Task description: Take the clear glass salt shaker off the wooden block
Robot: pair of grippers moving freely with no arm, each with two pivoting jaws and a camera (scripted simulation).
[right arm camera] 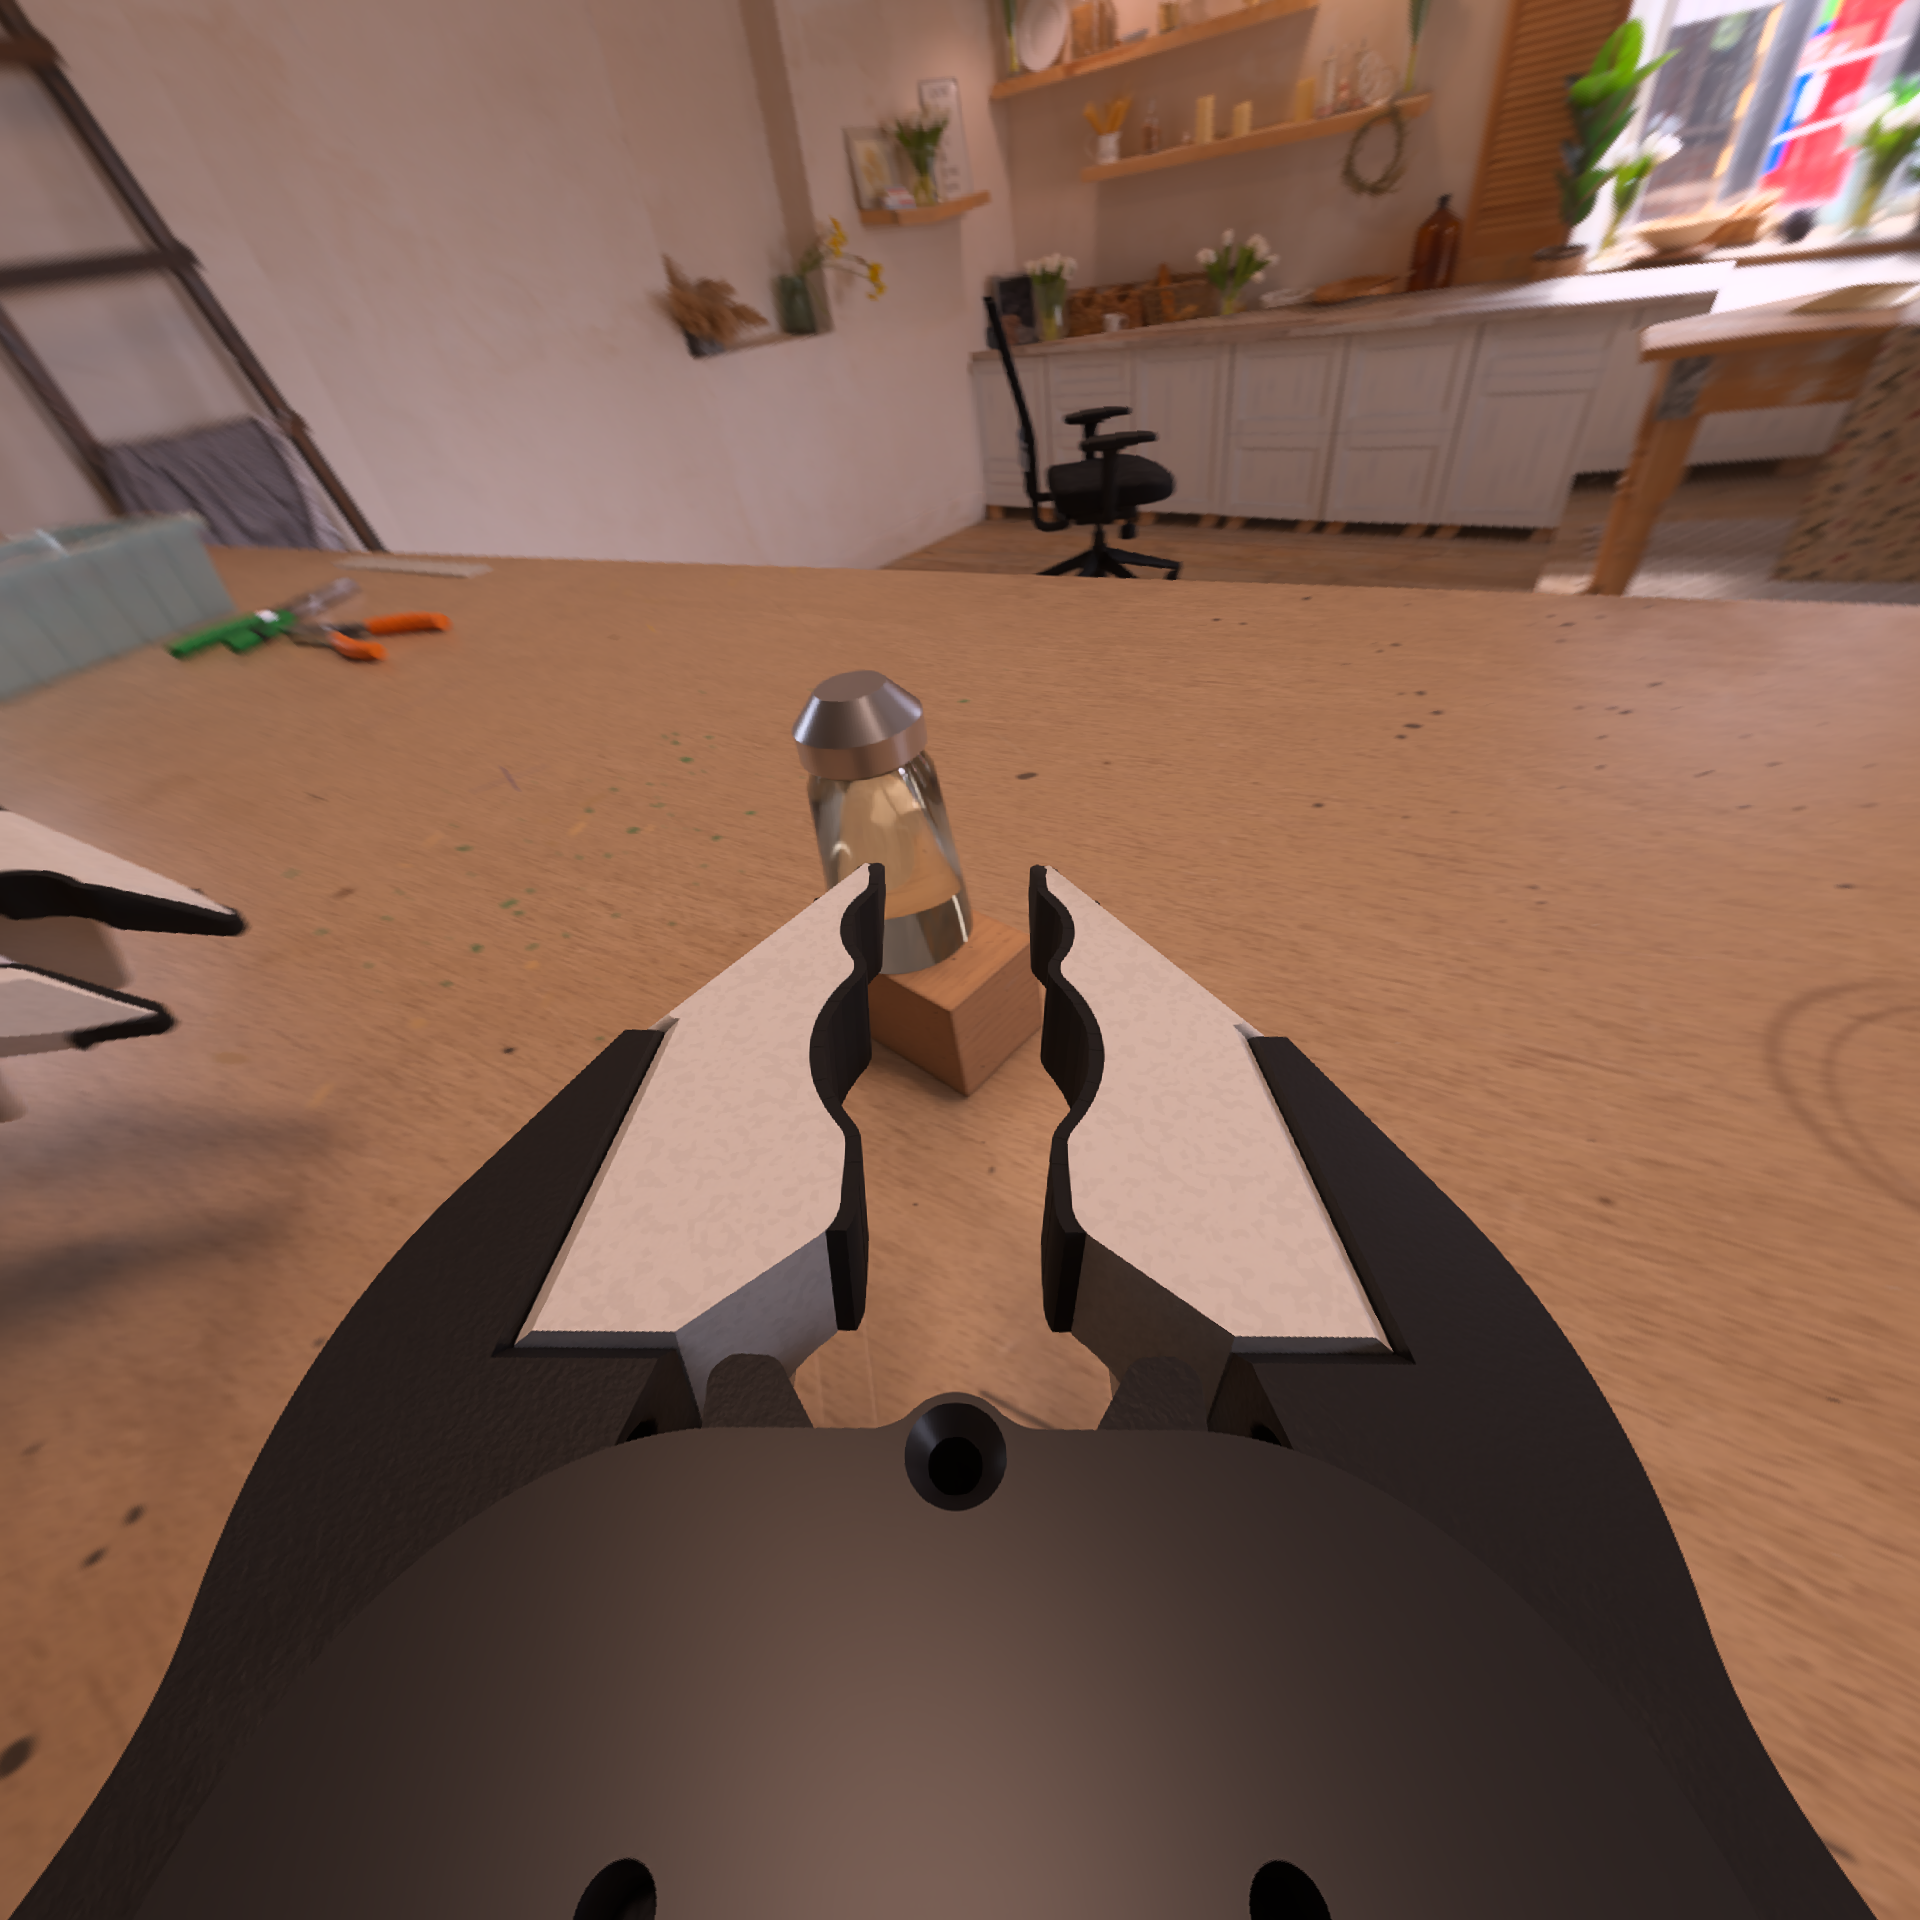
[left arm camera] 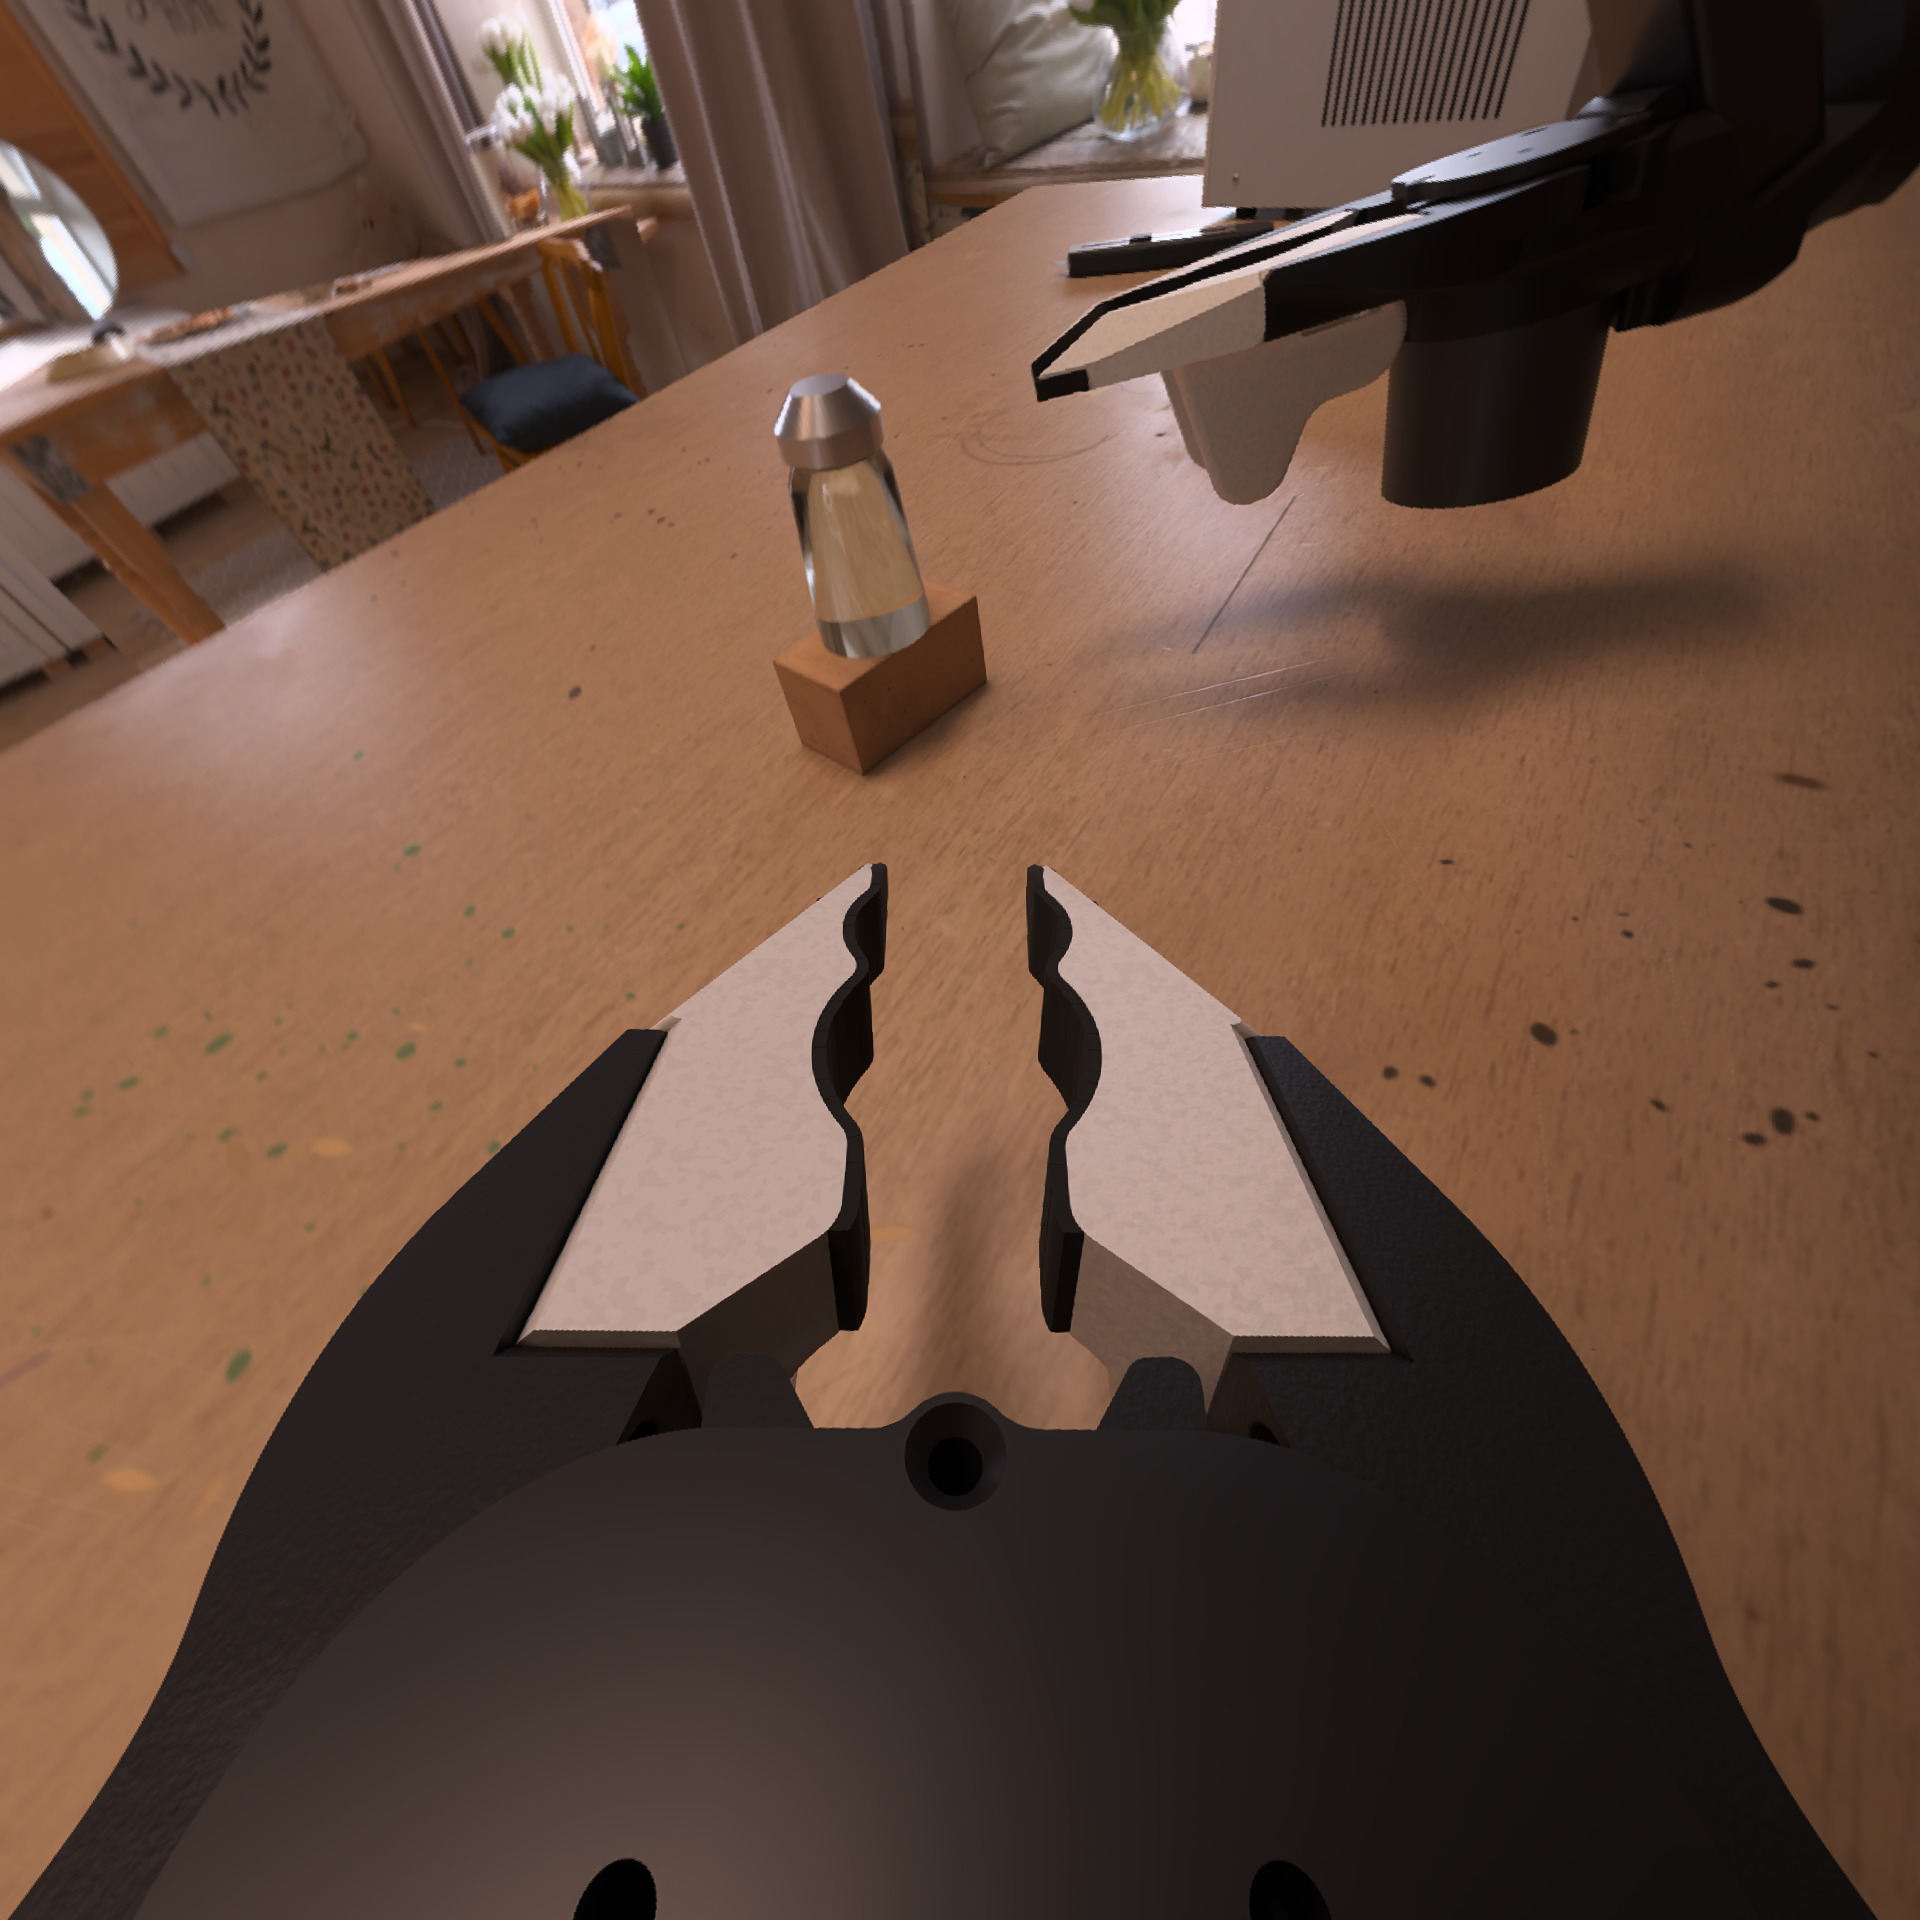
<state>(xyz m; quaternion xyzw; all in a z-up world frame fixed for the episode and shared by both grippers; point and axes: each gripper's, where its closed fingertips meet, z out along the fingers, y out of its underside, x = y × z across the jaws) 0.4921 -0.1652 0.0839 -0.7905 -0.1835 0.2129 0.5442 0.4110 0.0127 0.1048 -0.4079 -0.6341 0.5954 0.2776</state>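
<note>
We see the salt shaker (right arm camera: 883, 831) standing on the wooden block (right arm camera: 961, 1013), leaning a little, its metal cap (right arm camera: 860, 724) uppermost and its clear body catching the light. The block rests on the table (right arm camera: 1455, 935). Our right gripper (right arm camera: 956, 883) has its jaws parted and empty, with the shaker's lower body just beyond the tips and slightly toward the left jaw, not yet touched. Our left gripper (left arm camera: 956, 883) also has its jaws parted and empty, and the shaker sits well ahead of them, far out of reach.

From here we judge the main danger to be the off-centre line: if the right jaws advance as they stand, the left jaw could nudge the glass first and tip the shaker off its perch. Closing too low could catch the block's upper corner and drag both together. Smooth glass may also slip under a light squeeze.
</note>
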